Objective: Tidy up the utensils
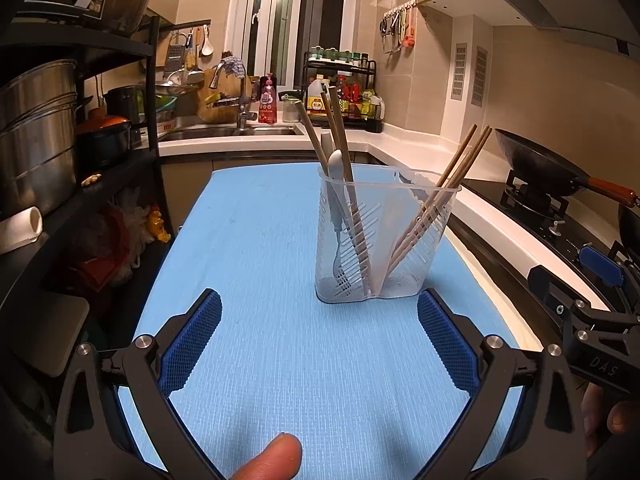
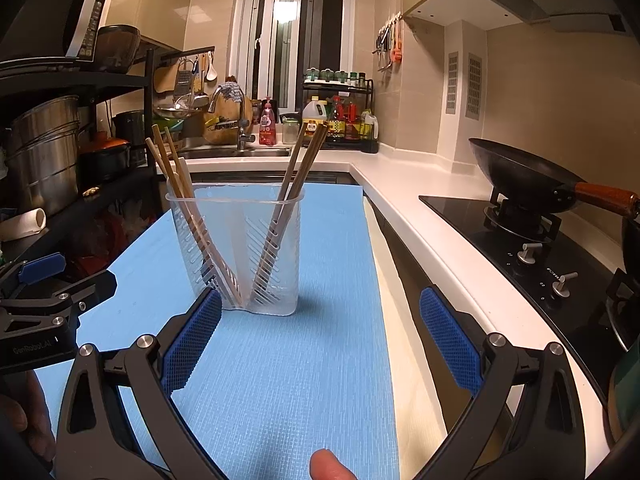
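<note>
A clear plastic utensil holder (image 1: 380, 240) with two compartments stands upright on the blue mat (image 1: 260, 240). Its left compartment holds wooden chopsticks (image 1: 340, 148) and a grey spoon (image 1: 334, 184); its right compartment holds more chopsticks (image 1: 452, 176). The holder also shows in the right wrist view (image 2: 236, 248). My left gripper (image 1: 319, 332) is open and empty, just short of the holder. My right gripper (image 2: 320, 332) is open and empty, with the holder ahead and to its left. Each gripper shows at the edge of the other's view.
A black shelf rack (image 1: 120, 160) with steel pots stands at the left. A white counter (image 2: 420, 208) runs along the right with a gas hob and a black wok (image 2: 520, 172). A sink (image 1: 232, 132) and bottles sit at the back.
</note>
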{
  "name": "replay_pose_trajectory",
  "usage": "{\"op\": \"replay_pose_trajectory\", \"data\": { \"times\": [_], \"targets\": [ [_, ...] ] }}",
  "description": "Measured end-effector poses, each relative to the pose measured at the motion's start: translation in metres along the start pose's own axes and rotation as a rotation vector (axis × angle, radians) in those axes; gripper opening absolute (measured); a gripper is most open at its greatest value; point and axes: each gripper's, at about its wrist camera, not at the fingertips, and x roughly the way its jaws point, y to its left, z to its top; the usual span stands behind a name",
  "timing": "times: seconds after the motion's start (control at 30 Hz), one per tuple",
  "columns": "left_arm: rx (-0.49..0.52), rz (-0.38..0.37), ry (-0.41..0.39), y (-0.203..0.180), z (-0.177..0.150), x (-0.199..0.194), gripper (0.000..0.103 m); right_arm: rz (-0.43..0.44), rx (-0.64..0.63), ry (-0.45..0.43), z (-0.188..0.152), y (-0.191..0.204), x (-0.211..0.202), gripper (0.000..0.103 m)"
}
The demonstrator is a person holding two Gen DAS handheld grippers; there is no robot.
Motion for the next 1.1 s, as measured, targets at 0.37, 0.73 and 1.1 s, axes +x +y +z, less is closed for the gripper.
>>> {"op": "replay_pose_trajectory", "data": {
  "times": [0.37,0.73,1.1],
  "targets": [
    [-0.012,-0.009,0.005,0.0029,0.0005,-0.0007,0.095,-0.005,-0.001,-0.006,-0.0005,0.0002,-0.0002,0.098],
    [-0.014,-0.011,0.006,0.0054,0.0009,0.0007,0.095,-0.011,-0.005,-0.005,-0.0001,-0.0014,0.0002,0.098],
    [-0.019,-0.015,0.009,0.0051,-0.0003,0.0016,0.095,-0.025,0.025,0.03,-0.0012,-0.0069,0.0084,0.098]
  ]
}}
